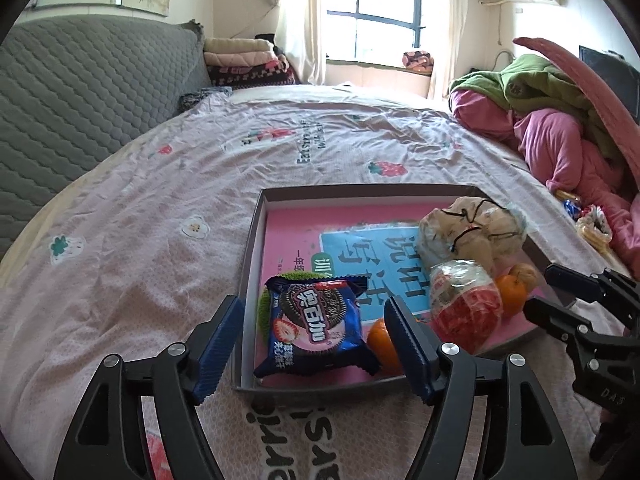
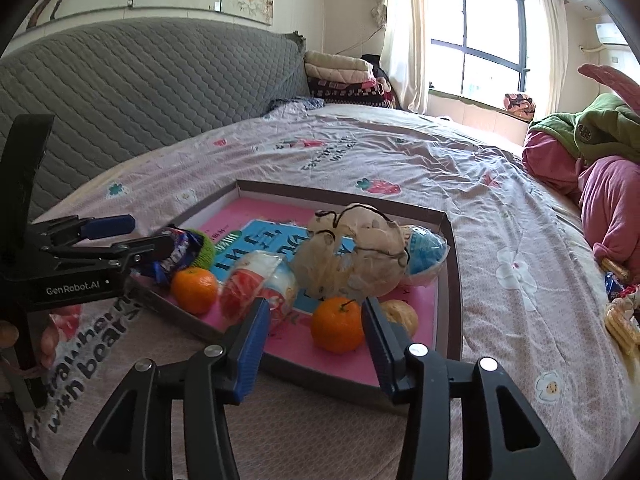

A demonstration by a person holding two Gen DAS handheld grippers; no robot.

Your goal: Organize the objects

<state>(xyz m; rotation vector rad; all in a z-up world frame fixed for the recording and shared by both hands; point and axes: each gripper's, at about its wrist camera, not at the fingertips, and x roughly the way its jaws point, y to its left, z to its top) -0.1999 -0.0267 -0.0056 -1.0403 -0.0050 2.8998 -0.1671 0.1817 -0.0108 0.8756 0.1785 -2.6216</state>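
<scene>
The tray (image 1: 248,280), a shallow grey box lid lined with a pink and blue workbook (image 1: 360,256), is sitting on the bedspread (image 1: 160,208) near the bed's near edge, and it is filling up. The Oreo cookie packet (image 1: 316,324) is lying flat in the tray's near left corner, partly covering a green knitted piece (image 2: 202,246). Just beside the packet, an orange (image 2: 195,290) is resting against the near wall. A red and white wrapped snack (image 2: 256,284) is lying toward the middle, and behind it a beige plush toy in a clear bag (image 2: 356,256) is taking up the centre. A blue and white wrapped ball (image 2: 424,256) is tucked against the tray's far right wall. A second orange (image 2: 338,324) is sitting at the near right, a pale yellowish fruit (image 2: 402,314) just beside it.

The left gripper (image 1: 316,350) is hanging over the near left corner, jaws spread wide on either side of the cookie packet, pads clear of it, holding nothing. The right gripper (image 2: 316,344) is hovering at the near right edge, jaws parted around the second orange without pressing on it. More wrapped snacks (image 2: 620,312) are lying loose on the bedspread toward the bed's right edge, near a heap of pink and green clothes (image 2: 592,160).
</scene>
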